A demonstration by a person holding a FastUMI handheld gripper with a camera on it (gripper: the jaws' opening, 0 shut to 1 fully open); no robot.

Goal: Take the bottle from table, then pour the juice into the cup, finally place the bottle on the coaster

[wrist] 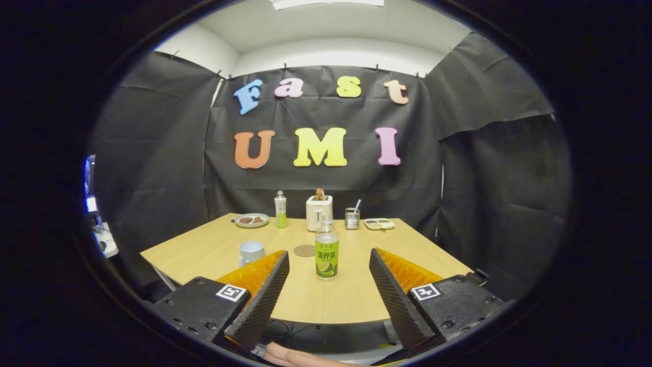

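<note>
- Partly hidden behind a finger of the hand-held gripper (329, 260): lower side of the cup (251, 252);
- Too small to tell: contents of the plate (251, 220), small rack (352, 218) and tray (379, 224) at the worktop (316, 300) far edge;
- Cut off below: a person's fingers (300, 357).

Bright, even light pours down from a ceiling panel (326, 3); the tabletop (356, 300) shows soft shadows, everything sharp, heavy fisheye bending toward the rim.

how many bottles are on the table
2. The near bottle stands just ahead of the open gripper; the far bottle stands between the plate and toaster.
</note>
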